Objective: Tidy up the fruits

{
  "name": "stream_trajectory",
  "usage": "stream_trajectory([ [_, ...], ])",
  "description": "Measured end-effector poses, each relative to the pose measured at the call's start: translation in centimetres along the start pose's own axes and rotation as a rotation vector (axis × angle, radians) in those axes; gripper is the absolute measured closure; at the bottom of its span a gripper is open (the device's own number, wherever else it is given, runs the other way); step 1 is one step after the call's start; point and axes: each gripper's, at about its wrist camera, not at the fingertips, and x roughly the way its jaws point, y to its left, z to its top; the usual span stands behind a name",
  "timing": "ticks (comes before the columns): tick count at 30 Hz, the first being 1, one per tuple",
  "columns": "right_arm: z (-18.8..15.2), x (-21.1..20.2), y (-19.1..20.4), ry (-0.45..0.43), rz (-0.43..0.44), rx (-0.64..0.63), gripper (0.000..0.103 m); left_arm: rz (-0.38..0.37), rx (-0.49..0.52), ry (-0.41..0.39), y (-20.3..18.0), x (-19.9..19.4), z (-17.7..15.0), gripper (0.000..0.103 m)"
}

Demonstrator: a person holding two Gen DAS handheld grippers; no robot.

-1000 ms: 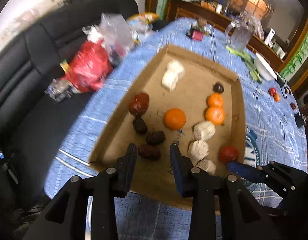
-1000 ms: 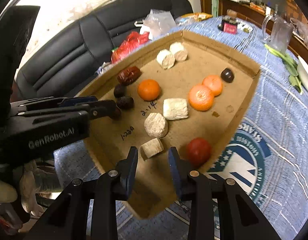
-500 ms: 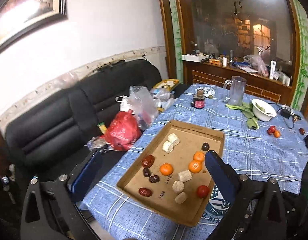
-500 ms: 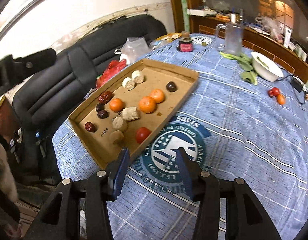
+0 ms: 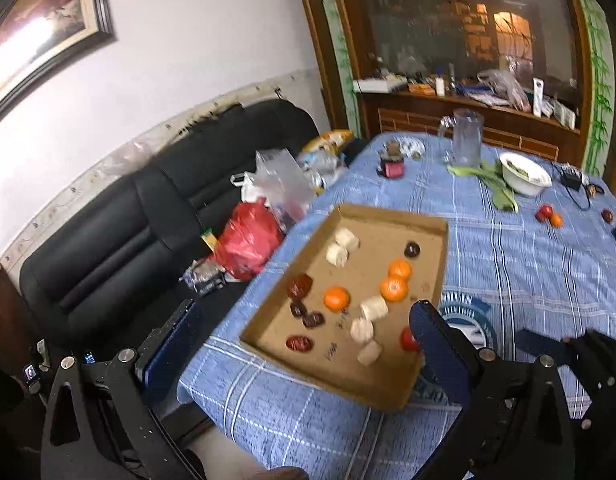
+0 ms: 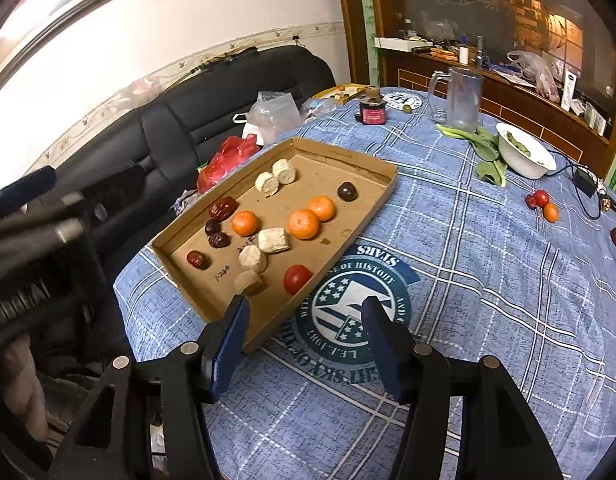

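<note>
Two hand-held tongs hover above a desk (image 6: 488, 240) covered in a blue checked cloth. Both are empty. The left tongs (image 5: 303, 344) are spread very wide, the right tongs (image 6: 303, 332) about half as far.

The fruit lies in a shallow cardboard tray (image 6: 372, 164) at the near left part of the desk, its long axis running away from the viewer and slightly to the right. Inside it, dark red dates (image 6: 221, 208) cluster along the left wall, three oranges (image 6: 303, 223) sit mid-tray, pale cut chunks (image 6: 272, 240) run in a line toward the near end with two more at the far left, a red tomato (image 6: 296, 278) rests by the near right wall, and one dark round fruit (image 6: 346, 191) sits far right.

From the right tongs, the tray lies ahead and to the left; the tomato and the nearest pale chunk are just beyond the left fingertip. The right tongs look the nearer to those, while the left tongs, set further back and off the desk's edge over a black sofa (image 5: 127, 216), face the date side.

More small fruit (image 6: 542, 204) lies loose far to the right, well apart from the tray, near a white bowl (image 6: 524, 156) and a cable. The cloth between tray and loose fruit is bare, giving room to move. The tray's near corner sits close to the desk edge, so a push there could probably tip it.
</note>
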Motion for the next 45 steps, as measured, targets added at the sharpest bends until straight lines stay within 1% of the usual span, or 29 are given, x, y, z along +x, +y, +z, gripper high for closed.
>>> stream_trajectory([
  [2,-0.2,0.2,0.4,0.006,-0.003,-0.007,0.034,-0.01,0.005,0.025,0.0,0.6,-0.7,0.0],
  [4,-0.3,0.5,0.6,0.016,-0.007,-0.01,0.034,-0.023,0.008,0.049,-0.1,1.2,-1.0,0.0],
  [14,-0.8,2.1,0.4,0.067,-0.036,0.022,0.034,-0.09,-0.023,0.166,0.4,3.8,-2.8,0.0],
  [17,-0.9,2.6,0.4,0.08,-0.043,0.025,0.034,-0.101,-0.028,0.189,0.5,4.2,-3.2,0.0],
  [25,-1.3,3.3,0.4,0.108,-0.048,0.024,0.033,-0.116,-0.025,0.213,0.4,4.8,-3.6,0.0],
  [45,-1.7,3.7,0.4,0.126,-0.047,0.021,0.032,-0.117,-0.016,0.244,0.1,5.6,-4.1,0.0],
])
